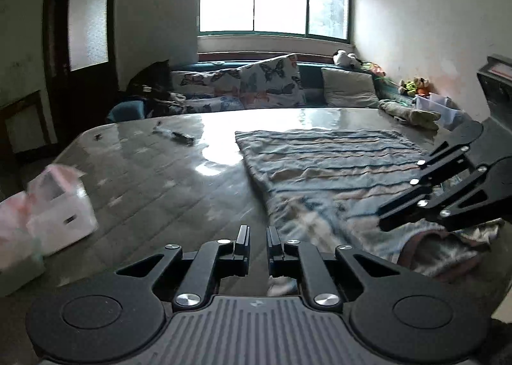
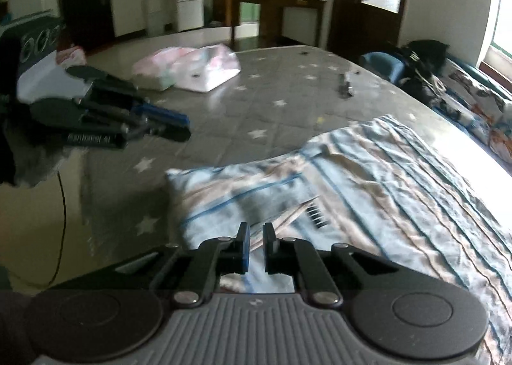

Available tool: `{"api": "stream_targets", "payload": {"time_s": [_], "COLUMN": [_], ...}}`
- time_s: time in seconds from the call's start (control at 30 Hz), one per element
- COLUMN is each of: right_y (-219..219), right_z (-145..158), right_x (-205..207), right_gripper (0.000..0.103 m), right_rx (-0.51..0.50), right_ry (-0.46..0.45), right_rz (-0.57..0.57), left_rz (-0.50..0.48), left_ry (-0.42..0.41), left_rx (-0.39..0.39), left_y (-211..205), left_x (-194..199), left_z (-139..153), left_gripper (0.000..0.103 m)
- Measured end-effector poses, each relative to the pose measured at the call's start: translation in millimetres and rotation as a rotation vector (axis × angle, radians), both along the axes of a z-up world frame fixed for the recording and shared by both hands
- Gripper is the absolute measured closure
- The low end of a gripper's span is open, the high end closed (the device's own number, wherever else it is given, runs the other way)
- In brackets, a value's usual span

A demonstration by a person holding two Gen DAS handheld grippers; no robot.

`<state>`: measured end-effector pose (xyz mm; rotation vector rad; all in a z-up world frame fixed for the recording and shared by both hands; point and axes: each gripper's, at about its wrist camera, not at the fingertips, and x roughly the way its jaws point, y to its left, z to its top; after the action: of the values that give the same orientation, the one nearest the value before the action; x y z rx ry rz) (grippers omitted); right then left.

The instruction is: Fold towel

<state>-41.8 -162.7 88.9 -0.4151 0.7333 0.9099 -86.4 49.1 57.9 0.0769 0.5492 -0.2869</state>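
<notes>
A blue, tan and white striped towel (image 1: 323, 166) lies spread on the grey star-patterned table (image 1: 153, 179), rumpled at its near end. My left gripper (image 1: 257, 237) is just left of the towel's near edge; its jaws stand a narrow gap apart with only the table showing between them. My right gripper (image 1: 384, 219) reaches in from the right, low over the towel's bunched near corner. In the right wrist view the towel (image 2: 368, 173) fills the lower right. There my right gripper (image 2: 256, 237) hovers over its near edge, slightly open, nothing seen pinched. The left gripper (image 2: 179, 128) sits at the left.
A white and pink plastic bag bundle (image 1: 54, 205) (image 2: 198, 70) rests on the table's left side. A small dark object (image 1: 174, 134) lies further back. Gloves (image 1: 409, 114) and a box sit at the far right corner. A sofa with cushions (image 1: 272, 83) stands behind.
</notes>
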Motion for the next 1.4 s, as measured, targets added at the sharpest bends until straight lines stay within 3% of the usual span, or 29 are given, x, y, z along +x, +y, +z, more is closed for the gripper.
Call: {"api": "stream_targets", "payload": {"time_s": [0.33, 0.67, 0.8, 1.03, 1.13, 1.27, 1.4], "right_y": [11, 19, 19, 19, 23, 26, 24], "right_z": [-12, -29, -34, -38, -38, -32, -27], "right_x": [42, 62, 66, 76, 76, 70, 68], "right_gripper": [0.092, 0.091, 0.079, 0.079, 0.096, 0.097, 0.097], "right_rx": [0.004, 0.034, 0.039, 0.084, 0.098, 0.105, 0.109], "right_ry": [0.011, 0.097, 0.117, 0.161, 0.161, 0.123, 0.111], "right_rz": [-0.087, -0.118, -0.141, -0.168, -0.163, -0.152, -0.157], "left_rz": [-0.261, -0.231, -0.201, -0.271, -0.286, -0.305, -0.329], "left_ry": [0.056, 0.051, 0.061, 0.111, 0.124, 0.130, 0.118], "left_rx": [0.084, 0.030, 0.001, 0.006, -0.016, -0.039, -0.029], "left_y": [-50, -43, -44, -53, -51, -49, -56], "left_x": [3, 2, 15, 14, 11, 3, -4], "left_z": [-26, -22, -20, -31, -29, -25, -20], "left_gripper": [0.089, 0.089, 0.089, 0.089, 0.089, 0.088, 0.079]}}
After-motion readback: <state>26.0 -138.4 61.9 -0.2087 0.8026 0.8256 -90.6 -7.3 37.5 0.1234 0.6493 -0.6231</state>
